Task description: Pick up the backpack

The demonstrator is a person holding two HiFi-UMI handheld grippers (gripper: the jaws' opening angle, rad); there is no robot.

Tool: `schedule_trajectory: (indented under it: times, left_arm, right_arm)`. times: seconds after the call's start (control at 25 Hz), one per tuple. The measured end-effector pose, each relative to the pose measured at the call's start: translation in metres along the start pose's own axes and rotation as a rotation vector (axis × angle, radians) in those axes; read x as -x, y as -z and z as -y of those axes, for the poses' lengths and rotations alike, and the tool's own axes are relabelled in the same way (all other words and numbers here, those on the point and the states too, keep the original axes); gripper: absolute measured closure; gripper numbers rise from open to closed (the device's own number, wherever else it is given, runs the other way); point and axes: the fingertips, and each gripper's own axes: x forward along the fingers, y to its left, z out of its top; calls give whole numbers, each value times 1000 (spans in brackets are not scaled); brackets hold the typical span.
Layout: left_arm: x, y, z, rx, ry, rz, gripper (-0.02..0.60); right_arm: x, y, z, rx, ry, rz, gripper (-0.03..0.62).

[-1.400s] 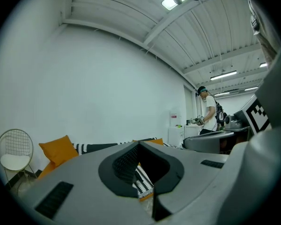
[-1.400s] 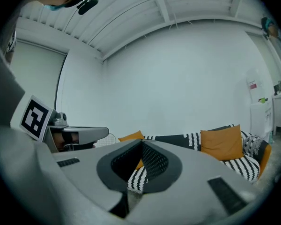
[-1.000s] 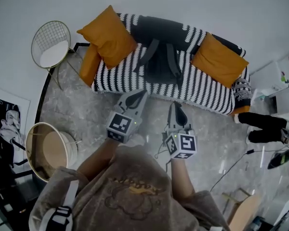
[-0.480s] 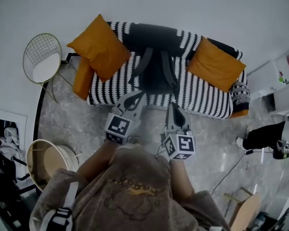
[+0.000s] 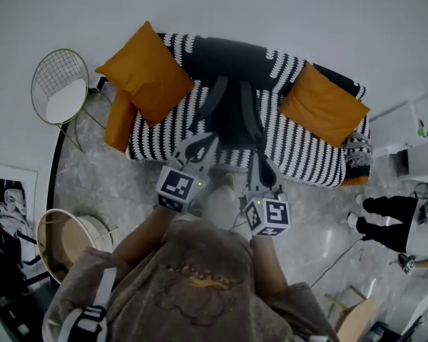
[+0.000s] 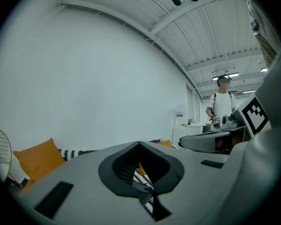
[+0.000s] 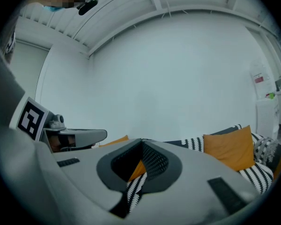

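Left tool (image 5: pixel 208 141) and right tool (image 5: pixel 258 159) are both closed, empty, side by side. Just beyond them the backpack (image 5: pixel 232 109) sits on the striped sofa (image 5: pixel 307 152) between orange cushions (image 5: pixel 146 70).

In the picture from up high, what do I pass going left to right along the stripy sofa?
wire chair → left cushion → backpack → right cushion
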Motion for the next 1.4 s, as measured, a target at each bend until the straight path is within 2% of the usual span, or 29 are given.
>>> schedule_trajectory:
  times: [0.36,0.8,0.92,1.4]
  left_arm:
    - [-72,-2,-31,13,-14,-9,581]
    - [-158,-14,-73,-1,-101,-38,581]
    - [-182,-18,-76,8,-105,-22,581]
    - [-246,-10,-117,29,-151,-37,581]
  right_arm:
    - [-74,-12,46,0,-36,-9,594]
    - [-158,-41,94,7,-121,-22,594]
    - [-178,-46,108,4,-149,-31,594]
    - [-255,-35,138,10,-225,-90,594]
